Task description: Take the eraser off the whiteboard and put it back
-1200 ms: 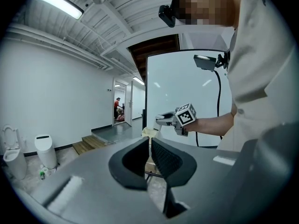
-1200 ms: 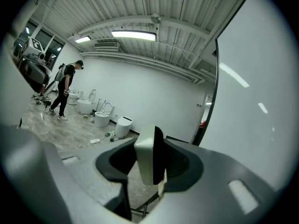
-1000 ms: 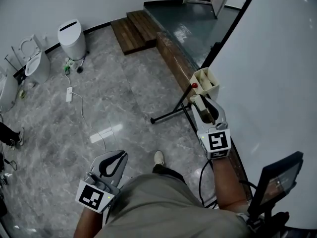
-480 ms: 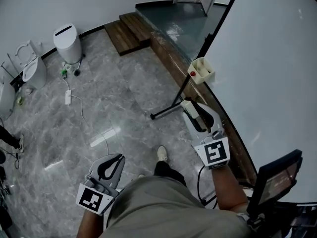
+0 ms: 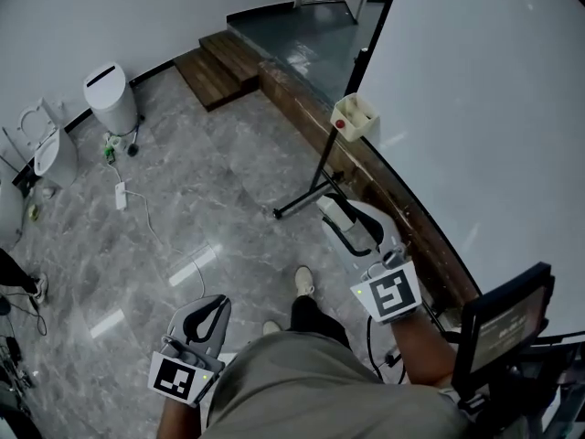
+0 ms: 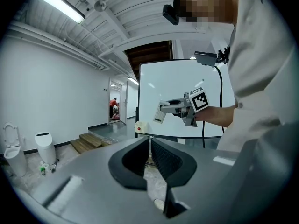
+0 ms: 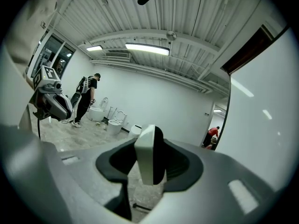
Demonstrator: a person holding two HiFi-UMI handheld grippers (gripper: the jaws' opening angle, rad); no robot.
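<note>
Right gripper view: we are clamping the eraser (image 7: 145, 148) upright between the jaws of the right gripper (image 7: 149, 164), near the whiteboard (image 7: 266, 106) but not touching it. We are holding the left gripper (image 6: 149, 148) closed, with nothing between its jaws.

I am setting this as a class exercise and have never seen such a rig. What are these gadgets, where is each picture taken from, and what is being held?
There is no robot here: a person holds a two-jaw gripper in each hand. The head view comes from a camera on the person's head, looking down at a grey stone floor beside a large whiteboard. The other two views come from cameras riding on the grippers, looking along their jaws. The right gripper is clamped on the eraser, white with a dark side, held in the air off the board. The left gripper is empty, with its jaws together.
</note>
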